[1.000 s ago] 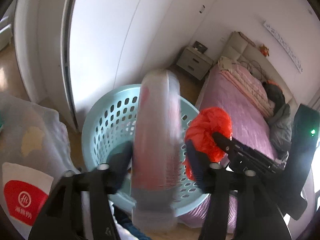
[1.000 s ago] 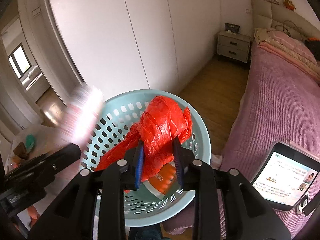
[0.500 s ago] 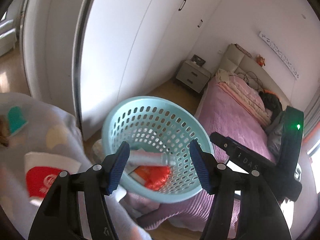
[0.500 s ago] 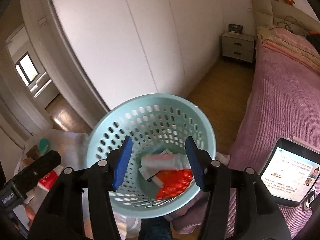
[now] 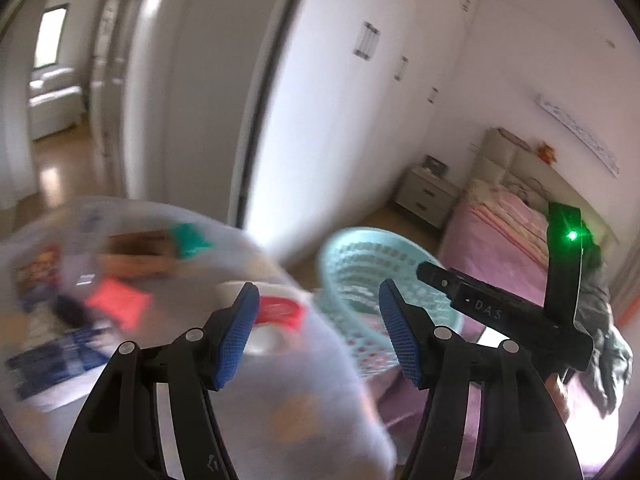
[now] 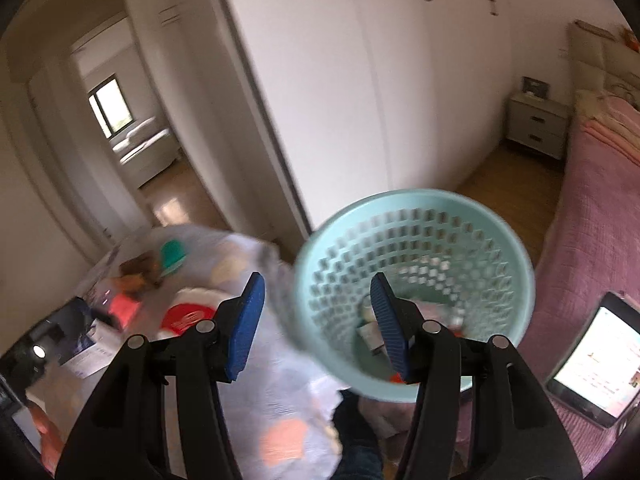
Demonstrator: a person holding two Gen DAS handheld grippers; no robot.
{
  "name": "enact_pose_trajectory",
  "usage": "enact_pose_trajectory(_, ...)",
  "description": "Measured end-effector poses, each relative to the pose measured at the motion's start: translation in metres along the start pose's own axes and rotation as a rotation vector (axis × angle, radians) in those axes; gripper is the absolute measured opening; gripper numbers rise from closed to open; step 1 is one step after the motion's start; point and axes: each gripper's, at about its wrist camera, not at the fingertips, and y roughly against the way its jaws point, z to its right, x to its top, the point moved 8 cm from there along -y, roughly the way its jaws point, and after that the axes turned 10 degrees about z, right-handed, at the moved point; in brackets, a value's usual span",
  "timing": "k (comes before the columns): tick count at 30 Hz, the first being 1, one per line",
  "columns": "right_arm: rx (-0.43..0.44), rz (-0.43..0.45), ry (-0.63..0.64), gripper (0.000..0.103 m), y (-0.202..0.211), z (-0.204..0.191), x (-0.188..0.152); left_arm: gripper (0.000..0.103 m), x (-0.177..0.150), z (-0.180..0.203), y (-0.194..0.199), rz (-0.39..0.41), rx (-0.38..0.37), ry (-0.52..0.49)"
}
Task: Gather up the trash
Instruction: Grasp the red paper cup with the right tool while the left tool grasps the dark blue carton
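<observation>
A round table under a pale, spotted cloth [image 6: 280, 420] fills the left and lower part of both views, motion-blurred. On it, in the right wrist view, lie a teal piece [image 6: 173, 254] at about eleven o'clock of the tabletop, a brown item [image 6: 134, 274] just left of it, a red-orange packet [image 6: 122, 308] at nine o'clock, a white sheet with a red round mark [image 6: 188, 316] near the middle, and a blue-and-white leaflet [image 6: 90, 350] at eight o'clock. The pale green perforated basket [image 6: 516, 248] sits at the table's three o'clock side; what it rests on is hidden. A pink bed [image 6: 596, 240] lies further right, with a lit tablet [image 6: 592, 364] on its cover.
</observation>
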Motion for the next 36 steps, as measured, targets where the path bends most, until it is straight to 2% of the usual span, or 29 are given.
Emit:
enact_pose_trajectory(8,0.086,-0.051,0.053,0.052,-0.016,-0.060,-0.025,0.060,-0.002,-0.099,0.061,0.048,0.191,0.058)
enact_pose_trajectory(13,0.124,-0.111,0.032,0.052,-0.036,-0.077,-0.045,0.060,-0.014,-0.159,0.081,0.045,0.275,0.143)
enact_pose_trajectory(17,0.152,-0.159,0.016,0.054,-0.048,-0.090,-0.059,0.060,-0.023,-0.192,0.088,0.033,0.320,0.177)
enact_pose_trajectory(21,0.174,-0.188,0.007,0.066,-0.059,-0.109,-0.066,0.060,-0.031,-0.213,0.086,0.003,0.312,0.209)
enact_pose_trajectory(28,0.163,-0.237,0.037,0.068,-0.080,-0.132,-0.074,0.061,-0.045,-0.207,0.074,-0.020,0.189,0.246)
enact_pose_trajectory(30,0.158,-0.239,0.048,0.067,-0.081,-0.133,-0.075,0.061,-0.049,-0.201,0.075,-0.029,0.172,0.238)
enact_pose_trajectory(31,0.159,-0.237,0.051,0.064,-0.081,-0.134,-0.075,0.061,-0.051,-0.196,0.077,-0.036,0.157,0.233)
enact_pose_trajectory(32,0.158,-0.237,0.058,0.057,-0.081,-0.134,-0.076,0.061,-0.054,-0.191,0.079,-0.044,0.138,0.232)
enact_pose_trajectory(36,0.159,-0.229,0.082,0.051,-0.077,-0.132,-0.076,0.061,-0.070,-0.166,0.086,-0.090,0.081,0.213)
